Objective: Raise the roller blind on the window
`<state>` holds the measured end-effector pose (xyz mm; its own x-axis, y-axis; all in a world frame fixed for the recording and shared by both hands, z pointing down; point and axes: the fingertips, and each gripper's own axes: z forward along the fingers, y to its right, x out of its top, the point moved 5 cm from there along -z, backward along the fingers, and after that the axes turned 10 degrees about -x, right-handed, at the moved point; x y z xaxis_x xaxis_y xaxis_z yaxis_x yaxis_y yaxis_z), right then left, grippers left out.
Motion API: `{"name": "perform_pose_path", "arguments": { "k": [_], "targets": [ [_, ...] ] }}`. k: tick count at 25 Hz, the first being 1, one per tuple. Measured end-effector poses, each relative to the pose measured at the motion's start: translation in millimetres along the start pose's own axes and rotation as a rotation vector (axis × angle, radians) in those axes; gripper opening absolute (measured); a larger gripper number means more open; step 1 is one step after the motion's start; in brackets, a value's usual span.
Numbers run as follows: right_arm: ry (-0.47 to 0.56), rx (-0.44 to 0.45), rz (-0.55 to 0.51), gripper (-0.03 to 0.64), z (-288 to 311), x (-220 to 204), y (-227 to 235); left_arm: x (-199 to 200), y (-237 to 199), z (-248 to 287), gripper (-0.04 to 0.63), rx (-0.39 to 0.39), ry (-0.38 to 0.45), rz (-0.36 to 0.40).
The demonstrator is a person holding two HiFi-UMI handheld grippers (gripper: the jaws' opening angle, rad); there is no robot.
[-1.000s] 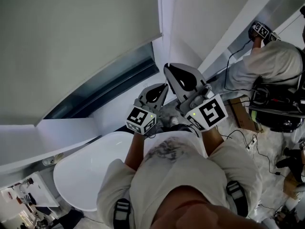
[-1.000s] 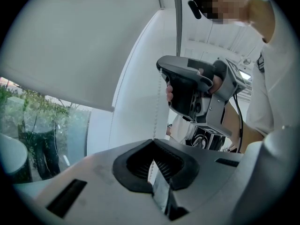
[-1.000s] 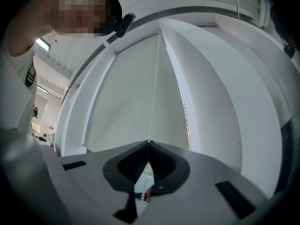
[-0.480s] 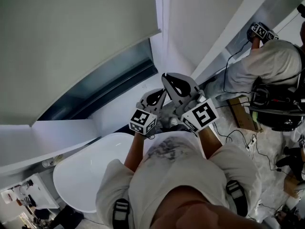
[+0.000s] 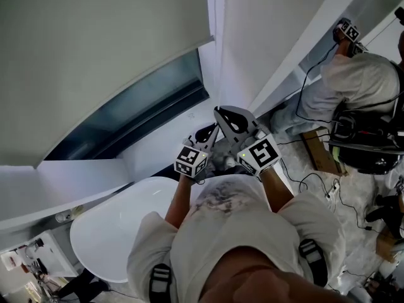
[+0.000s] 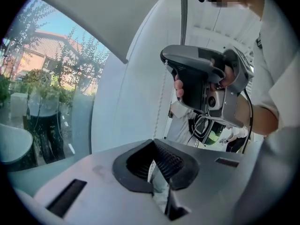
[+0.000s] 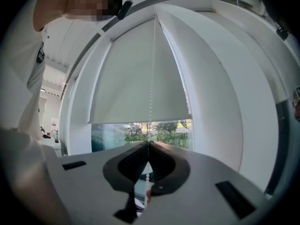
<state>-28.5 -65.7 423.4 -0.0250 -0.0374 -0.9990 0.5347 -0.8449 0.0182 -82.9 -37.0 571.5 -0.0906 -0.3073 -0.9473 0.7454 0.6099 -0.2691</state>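
The roller blind (image 7: 140, 78) is one flat sheet of matte, pale grey-beige fabric with a straight bottom edge. It hangs over the upper part of the window (image 7: 140, 131), leaving a low band of clear glass bare beneath it, with trees and a street beyond. A single thin bead chain (image 7: 151, 83) of small white beads drops in front of the fabric and runs straight down into the right gripper (image 7: 148, 146). That gripper's two ribbed black pads are pressed together on the chain, and beads show between them. The left gripper (image 6: 153, 149), lower and close beside the right one, also has its ribbed pads closed tip to tip. The same chain comes down along the smooth white wall (image 6: 126, 102) and enters them. Both grippers have grey, hard-shelled bodies, and two marker cubes (image 5: 191, 161) show, one on each. Below left lies one glossy white oval table (image 5: 107, 238). One other person (image 5: 360, 81) in pale clothing bends at the far right.
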Motion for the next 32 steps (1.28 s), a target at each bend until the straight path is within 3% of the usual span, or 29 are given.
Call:
{"name": "perform_pose_path", "arguments": {
  "k": [10,15,20,23,26,32],
  "targets": [
    [-0.09,0.01,0.017,0.061,-10.5,-43.8,-4.4,-43.8,1.2,3.0,0.008,0.006,-0.056,-0.042],
    [-0.08,0.014,0.011,0.061,-11.4,-41.8,1.5,-38.8,7.6,-3.6,0.009,0.02,-0.061,-0.051],
    [-0.082,0.014,0.005,0.061,-14.5,-38.7,8.2,-6.2,18.6,-20.1,0.011,0.024,-0.021,-0.029],
    [-0.081,0.02,0.002,0.061,-14.4,-38.9,9.9,23.5,23.1,-28.3,0.068,0.017,0.03,0.0],
    [-0.08,0.027,0.003,0.061,-14.4,-38.6,13.4,64.6,27.5,-33.6,0.075,0.016,0.107,0.04],
    [-0.086,0.044,0.0,0.061,-6.6,-42.9,20.7,149.4,34.7,-32.7,0.083,-0.016,0.194,0.189]
  ]
}}
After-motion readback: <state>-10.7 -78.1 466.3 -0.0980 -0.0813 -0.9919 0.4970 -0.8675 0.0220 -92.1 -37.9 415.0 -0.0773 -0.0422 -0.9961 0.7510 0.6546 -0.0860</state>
